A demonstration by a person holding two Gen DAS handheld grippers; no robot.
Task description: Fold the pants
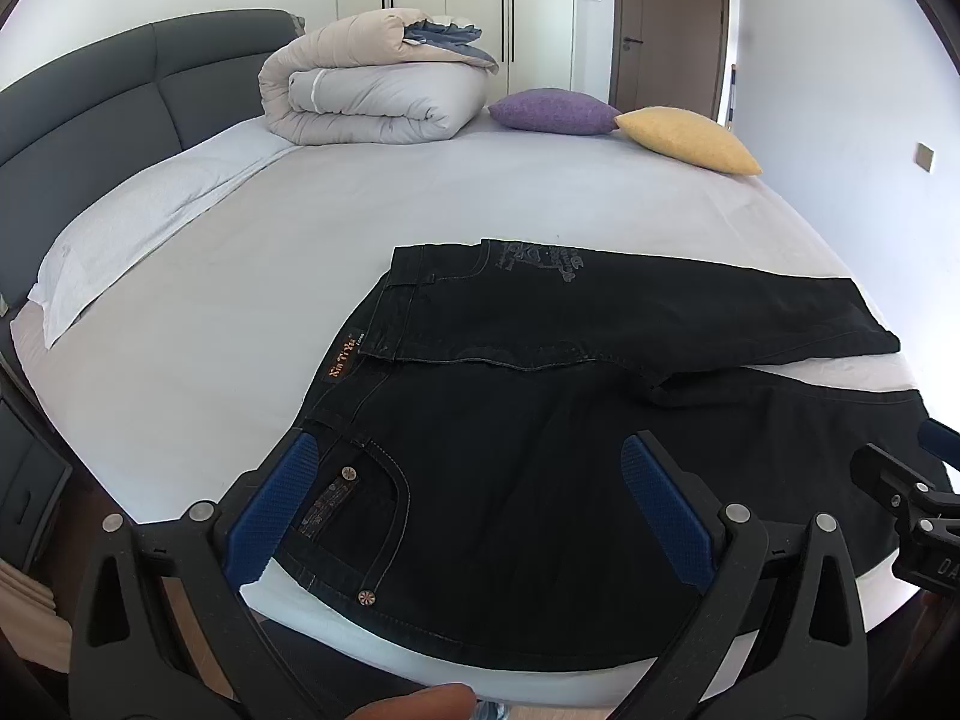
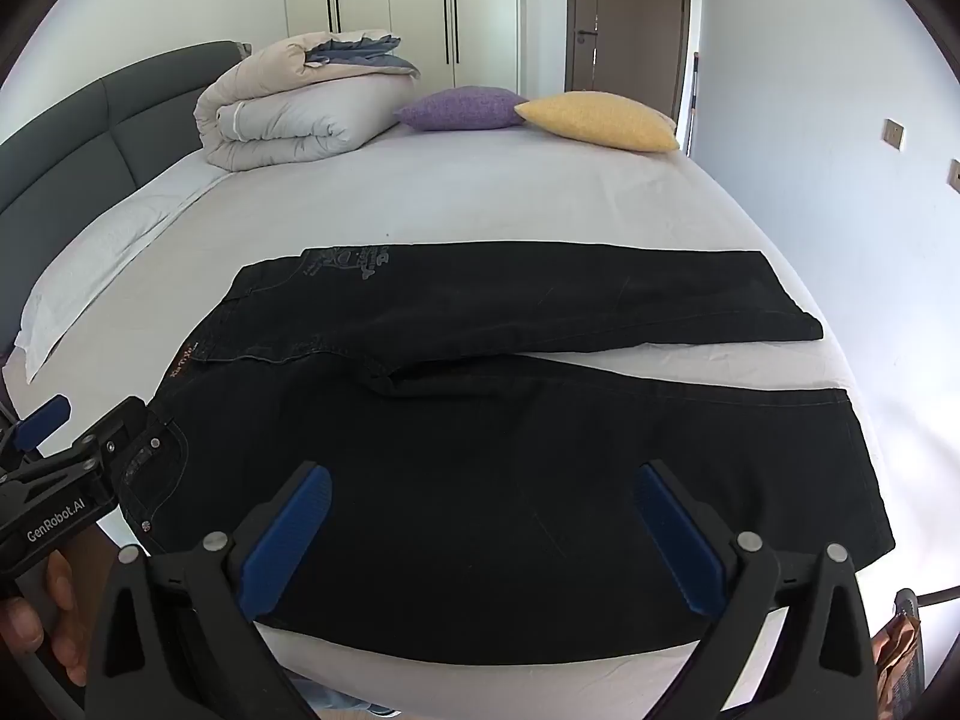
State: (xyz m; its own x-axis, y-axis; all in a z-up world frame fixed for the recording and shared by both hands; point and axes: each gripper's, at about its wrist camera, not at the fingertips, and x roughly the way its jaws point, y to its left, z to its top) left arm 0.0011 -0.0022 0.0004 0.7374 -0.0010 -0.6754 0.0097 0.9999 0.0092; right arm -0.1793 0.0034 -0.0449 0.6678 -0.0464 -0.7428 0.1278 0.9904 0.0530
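Black jeans point(image 2: 480, 420) are spread flat on the bed point(image 2: 480, 192), waistband at frame left, both legs running to the right and slightly parted. The left gripper point(image 1: 474, 504) is held wide open over the front pocket near the waist, nothing between its blue pads point(image 1: 282, 510). The right gripper point(image 2: 486, 534) is likewise spread open above the near leg, empty. Contact with the denim cannot quite be judged. For a clean lengthwise fold, the near edge is best pinched at waist and hem together, then carried evenly over the far leg.
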